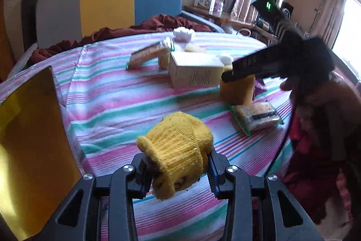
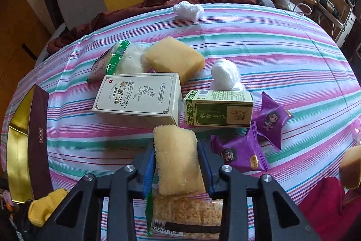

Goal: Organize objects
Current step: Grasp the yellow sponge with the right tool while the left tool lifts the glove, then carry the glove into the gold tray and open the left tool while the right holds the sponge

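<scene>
Carrying: left gripper (image 1: pixel 174 169) clamps a yellow knitted glove (image 1: pixel 178 150) over the striped bedsheet (image 1: pixel 112 101).
Right gripper (image 2: pixel 177 162): jaws clamped on a yellow sponge block (image 2: pixel 177 157).
Next: probably the gold-lined box (image 2: pixel 20 146) (my guess).

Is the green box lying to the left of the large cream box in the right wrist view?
No, the green box lies to the right of the cream box, next to the purple packets.

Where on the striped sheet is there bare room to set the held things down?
Free: the strip between the gold-lined open box and the cream printed carton, and the far right of the striped sheet beyond the white wad. Crowded: around the carton, green carton and purple snack packets.
</scene>
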Available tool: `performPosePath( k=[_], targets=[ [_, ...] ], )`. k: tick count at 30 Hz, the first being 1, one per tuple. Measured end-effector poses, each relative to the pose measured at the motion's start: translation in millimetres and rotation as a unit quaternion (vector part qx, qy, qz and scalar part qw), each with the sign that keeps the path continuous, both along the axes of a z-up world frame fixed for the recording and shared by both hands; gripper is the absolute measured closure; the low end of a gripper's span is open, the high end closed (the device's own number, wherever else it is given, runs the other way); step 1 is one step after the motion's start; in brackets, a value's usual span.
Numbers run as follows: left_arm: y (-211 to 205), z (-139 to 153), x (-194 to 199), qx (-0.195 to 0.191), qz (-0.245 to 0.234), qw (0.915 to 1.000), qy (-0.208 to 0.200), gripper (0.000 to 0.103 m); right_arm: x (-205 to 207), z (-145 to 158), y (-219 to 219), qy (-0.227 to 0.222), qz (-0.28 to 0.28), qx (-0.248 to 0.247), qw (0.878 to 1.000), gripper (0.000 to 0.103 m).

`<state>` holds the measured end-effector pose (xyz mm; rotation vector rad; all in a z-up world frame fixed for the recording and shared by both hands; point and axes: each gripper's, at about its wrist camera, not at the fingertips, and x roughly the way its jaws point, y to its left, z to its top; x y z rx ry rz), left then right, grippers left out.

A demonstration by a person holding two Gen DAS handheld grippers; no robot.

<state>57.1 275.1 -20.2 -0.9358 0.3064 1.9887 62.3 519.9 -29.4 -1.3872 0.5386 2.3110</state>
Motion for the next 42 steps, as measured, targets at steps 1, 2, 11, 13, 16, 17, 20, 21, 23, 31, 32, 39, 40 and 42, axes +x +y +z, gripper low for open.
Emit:
performPosePath(
  k=[1,2,11,13,16,17,20,21,23,31,32,39,40,42],
  targets=[
    [-9.0,9.5,-2.3,0.01,0.008,0.9999,0.001,0.062,-0.1,0.8,0.2,0.003,-0.001,0.001,1.0,0.069],
    [-17.3,16.4,-5.2,0.017,0.017,0.9997,0.003,0.062,0.6,1.5,1.0,0.008,-0.002,-0.001,1.0,0.069],
    [-129.1,33.6,-51.9,0.01,0.172,0.9849,0.013,0.062,10.8,22.3,6.6,0.061,-0.031,0.018,0.997,0.069],
    [-155.3,26.4,-59.7,-0.008,0.208,0.9779,0.012,0.062,11.9,25.0,6.3,0.073,-0.034,0.018,0.997,0.069],
    [-193.9,11.9,-69.0,-0.038,0.264,0.9637,0.01,0.062,15.1,29.2,8.0,0.087,-0.038,0.017,0.995,0.069],
    [-203.3,7.6,-71.5,-0.045,0.279,0.9593,0.007,0.061,15.9,30.7,8.1,0.092,-0.039,0.016,0.995,0.069],
    [-228.2,-5.8,-77.5,-0.065,0.315,0.947,-0.002,0.06,21.4,36.8,9.0,0.114,-0.042,0.017,0.992,0.069],
    [-234.1,-8.0,-77.8,-0.071,0.321,0.9445,-0.001,0.06,23.8,39.4,9.8,0.124,-0.044,0.017,0.991,0.069],
    [-242.3,-14.0,-78.8,-0.082,0.334,0.9389,0.001,0.059,27.9,43.9,11.3,0.141,-0.049,0.017,0.989,0.069],
    [-247.3,-17.0,-78.9,-0.096,0.345,0.9333,0.029,0.052,36.3,53.4,12.9,0.176,-0.054,0.021,0.983,0.069],
    [-248.8,-16.8,-78.3,-0.1,0.348,0.9316,0.033,0.05,36.6,54.4,12.5,0.178,-0.054,0.021,0.982,0.069],
    [-253.3,-6.0,-72.1,-0.095,0.348,0.9319,0.043,0.031,34.4,72.4,-14.6,0.192,-0.025,0.023,0.981,0.069],
    [-253.3,-2.9,-70.4,-0.092,0.35,0.9309,0.051,0.027,30.7,79.1,-25.2,0.198,-0.011,0.025,0.98,0.069],
    [-255.2,3.5,-67.5,-0.08,0.349,0.932,0.057,0.027,18.6,92.0,-52.3,0.206,0.027,0.025,0.978,0.069]
  ],
)
